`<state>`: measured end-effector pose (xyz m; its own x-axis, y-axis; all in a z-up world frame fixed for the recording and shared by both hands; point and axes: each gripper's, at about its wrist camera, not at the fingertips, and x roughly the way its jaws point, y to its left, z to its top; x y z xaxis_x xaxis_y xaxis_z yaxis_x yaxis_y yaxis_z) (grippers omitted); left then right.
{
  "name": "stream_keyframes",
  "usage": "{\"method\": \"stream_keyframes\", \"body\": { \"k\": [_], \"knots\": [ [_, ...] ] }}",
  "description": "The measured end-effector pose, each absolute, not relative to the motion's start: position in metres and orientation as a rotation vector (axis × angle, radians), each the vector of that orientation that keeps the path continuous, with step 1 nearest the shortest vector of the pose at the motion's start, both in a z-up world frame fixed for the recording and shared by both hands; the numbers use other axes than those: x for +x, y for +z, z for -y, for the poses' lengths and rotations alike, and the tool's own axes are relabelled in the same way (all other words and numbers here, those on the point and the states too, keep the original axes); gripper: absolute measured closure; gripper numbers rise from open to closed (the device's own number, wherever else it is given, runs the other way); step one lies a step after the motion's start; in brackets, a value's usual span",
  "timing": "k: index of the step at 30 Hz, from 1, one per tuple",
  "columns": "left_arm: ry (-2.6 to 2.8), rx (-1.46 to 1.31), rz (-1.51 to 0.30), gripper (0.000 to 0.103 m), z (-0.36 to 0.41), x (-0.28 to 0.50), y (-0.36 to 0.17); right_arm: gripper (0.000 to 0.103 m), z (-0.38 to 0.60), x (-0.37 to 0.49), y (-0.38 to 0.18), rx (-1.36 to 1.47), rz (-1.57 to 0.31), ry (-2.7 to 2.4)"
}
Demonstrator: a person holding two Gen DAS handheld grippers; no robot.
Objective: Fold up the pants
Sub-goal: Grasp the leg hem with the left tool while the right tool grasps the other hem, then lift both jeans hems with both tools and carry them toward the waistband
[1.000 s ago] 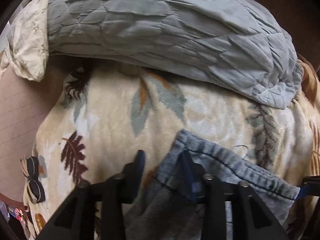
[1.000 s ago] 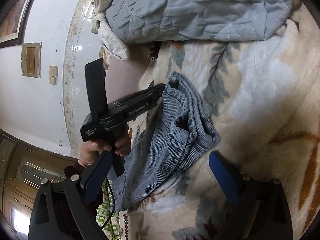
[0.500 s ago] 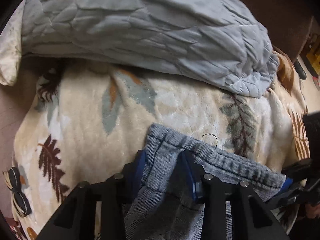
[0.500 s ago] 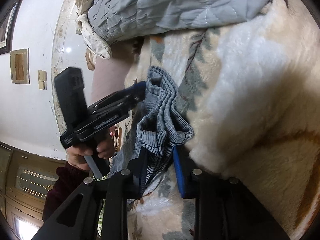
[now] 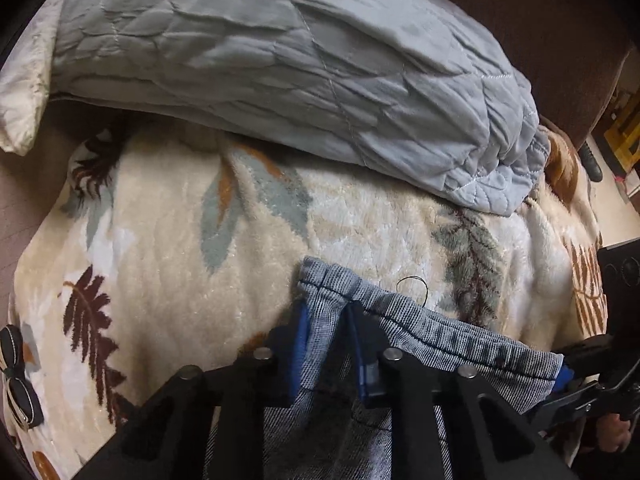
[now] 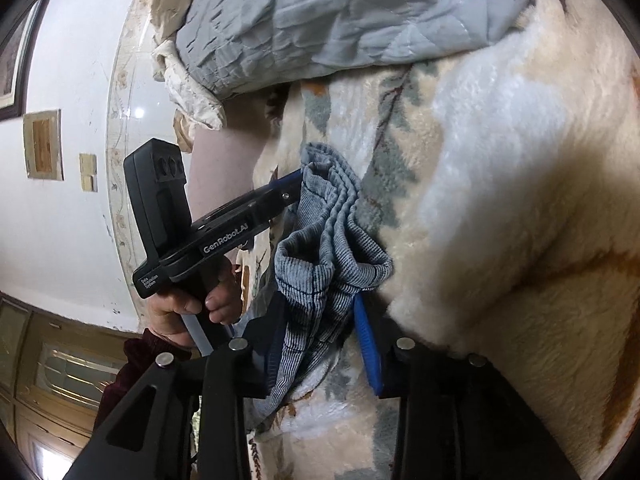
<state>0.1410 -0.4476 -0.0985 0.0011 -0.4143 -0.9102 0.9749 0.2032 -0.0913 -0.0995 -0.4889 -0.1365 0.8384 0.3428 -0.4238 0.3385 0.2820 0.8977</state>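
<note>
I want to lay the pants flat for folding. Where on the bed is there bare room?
Free: the blanket between the quilt and the pants, leftward toward the sunglasses. Crowded: the near edge, where both tools, left and right, bunch the waistband.

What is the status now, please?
Left gripper closing on pants edge. Right gripper easing open, bunched pants between. Grey quilt beyond; nothing blocking.

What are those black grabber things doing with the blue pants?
A person is folding blue-grey corduroy pants on a cream leaf-patterned fleece blanket. The left gripper has its jaws closing on one end of the waistband; the right gripper has the other end between its jaws, which are opening a little.
</note>
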Motion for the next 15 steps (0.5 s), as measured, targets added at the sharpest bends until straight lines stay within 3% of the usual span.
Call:
{"method": "stream_keyframes", "body": {
  "k": [3, 9, 15],
  "knots": [
    [-1.254, 0.679, -0.996, 0.092, 0.435, 0.139, -0.090, 0.078, 0.485, -0.099, -0.130, 1.273, -0.626, -0.010],
    [-1.280, 0.562, -0.954, 0.094, 0.402, 0.141, -0.061, 0.091, 0.468, -0.099, -0.103, 1.149, -0.612, -0.008],
    [-1.291, 0.504, -0.904, 0.094, 0.371, 0.144, -0.031, 0.090, 0.443, -0.093, -0.079, 1.048, -0.619, 0.004]
  ]
}}
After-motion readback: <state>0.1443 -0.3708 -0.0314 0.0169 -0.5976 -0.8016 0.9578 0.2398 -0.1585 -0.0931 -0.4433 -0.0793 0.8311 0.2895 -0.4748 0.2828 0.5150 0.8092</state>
